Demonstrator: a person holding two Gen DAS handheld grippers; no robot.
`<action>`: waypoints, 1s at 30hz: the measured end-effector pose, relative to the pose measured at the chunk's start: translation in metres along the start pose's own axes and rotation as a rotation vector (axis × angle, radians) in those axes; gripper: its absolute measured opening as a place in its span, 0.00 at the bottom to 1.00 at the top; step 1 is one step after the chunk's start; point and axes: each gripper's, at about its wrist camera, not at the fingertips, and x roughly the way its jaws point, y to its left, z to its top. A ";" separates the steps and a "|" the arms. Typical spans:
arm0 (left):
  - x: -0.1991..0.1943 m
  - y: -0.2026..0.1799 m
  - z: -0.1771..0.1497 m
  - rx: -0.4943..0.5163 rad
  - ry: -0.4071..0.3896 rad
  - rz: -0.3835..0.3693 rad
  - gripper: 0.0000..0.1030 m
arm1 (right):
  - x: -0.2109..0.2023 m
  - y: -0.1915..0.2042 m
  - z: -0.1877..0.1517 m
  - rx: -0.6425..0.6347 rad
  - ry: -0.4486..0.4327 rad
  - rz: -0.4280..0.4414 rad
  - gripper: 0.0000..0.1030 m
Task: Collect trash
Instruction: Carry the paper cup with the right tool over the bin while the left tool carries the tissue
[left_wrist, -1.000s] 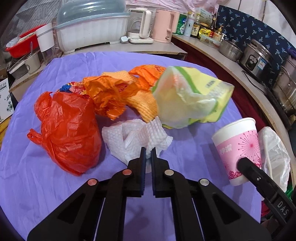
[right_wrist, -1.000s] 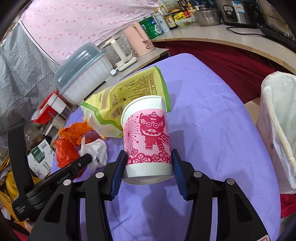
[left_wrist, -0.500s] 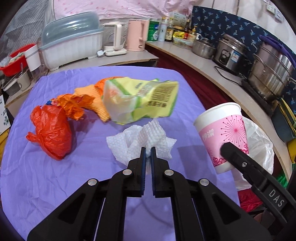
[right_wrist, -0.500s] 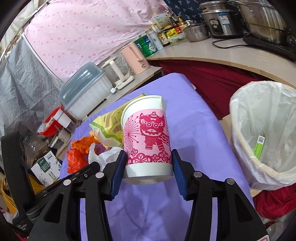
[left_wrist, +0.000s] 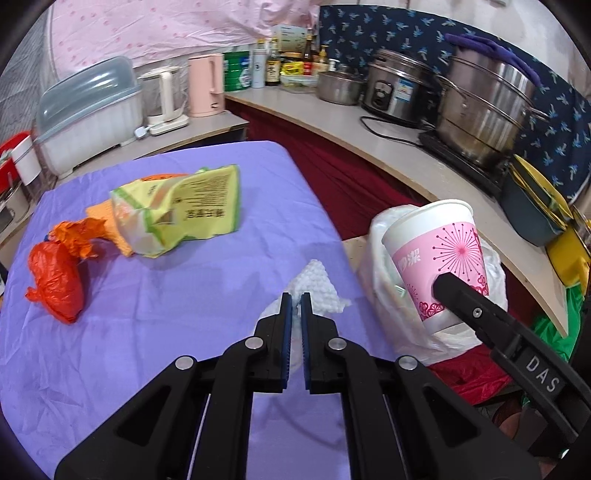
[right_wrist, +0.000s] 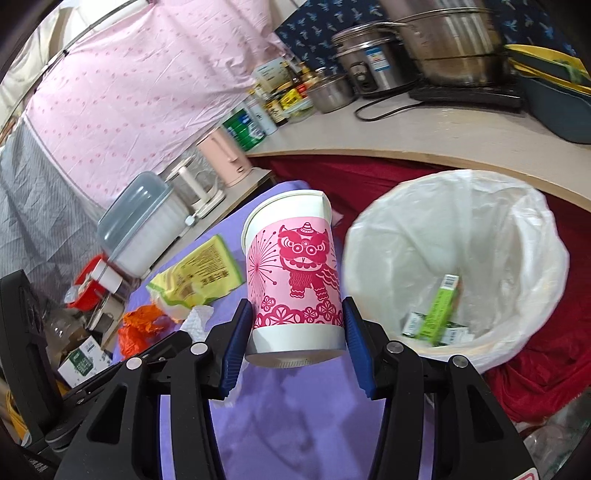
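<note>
**Carrying a cup and a paper towel toward the bin**

Holding two pieces of trash, one in each gripper, at the right edge of the purple table (left_wrist: 110, 332).

Right gripper (right_wrist: 297, 328): blue pads pressed against the lower sides of a white paper cup (right_wrist: 293, 273) with a pink lion print. Cup upright, lifted clear of the tablecloth, its bottom rim showing between the pads. In the left wrist view the same cup (left_wrist: 439, 254) hangs in front of the bin, with one black finger across its base.

Left gripper (left_wrist: 295, 314): jaws pressed nearly together, pinching a crumpled white paper towel (left_wrist: 317, 288). The towel bunches out ahead of the fingertips and shows white in the thin gap between the pads.

Trash bin (right_wrist: 517, 221): lined with a white plastic bag, standing off the table edge over red cloth, just right of the cup in the right wrist view. A green carton (right_wrist: 439, 310) and some paper lie at the bottom.

Left on the table, well apart from both grippers:
- yellow-green snack bag (left_wrist: 184, 206), crumpled, lying on its side
- orange plastic bag (left_wrist: 85, 232) touching the snack bag's left end
- red plastic bag (left_wrist: 55, 280) beside the orange one

Counter (left_wrist: 406, 162) behind holds a pink kettle (left_wrist: 205, 85), bottles and steel pots (left_wrist: 484, 103).
</note>
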 end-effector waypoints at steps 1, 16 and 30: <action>0.000 -0.007 0.000 0.011 0.000 -0.008 0.04 | -0.003 -0.006 0.001 0.009 -0.005 -0.009 0.47; 0.012 -0.109 0.029 0.127 -0.032 -0.134 0.03 | -0.026 -0.098 0.017 0.122 -0.047 -0.159 0.47; 0.046 -0.072 -0.001 0.058 0.089 -0.059 0.45 | -0.015 -0.115 0.012 0.145 -0.030 -0.161 0.47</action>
